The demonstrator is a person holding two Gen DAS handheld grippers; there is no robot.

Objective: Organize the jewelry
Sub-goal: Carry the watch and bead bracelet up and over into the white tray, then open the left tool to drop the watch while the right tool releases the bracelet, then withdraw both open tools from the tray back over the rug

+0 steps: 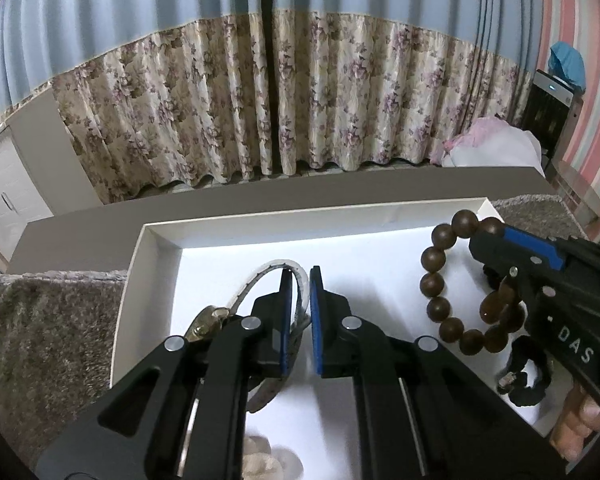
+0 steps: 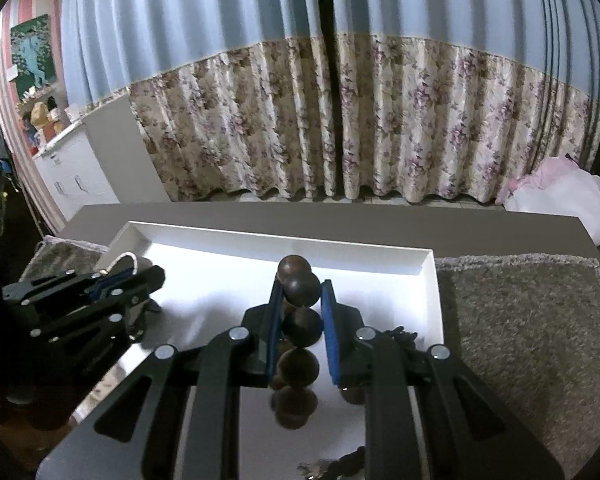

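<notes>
Both tools reach over the tray (image 1: 148,280), right tool (image 2: 300,320) clamping beads (image 2: 300,288).

Left wrist view: looks forward along the left tongs (image 1: 300,276), low and close over the white tray (image 1: 156,236), facing the floral curtain (image 1: 204,112). Right tongs (image 1: 496,240) enter from its right edge.

Right wrist view: same heading, close over the tray's (image 2: 436,280) right half; left tongs (image 2: 140,276) at its left.

Shared: tray, desk (image 2: 260,216) far edge, curtain (image 2: 440,120), white dresser (image 2: 80,172).
</notes>
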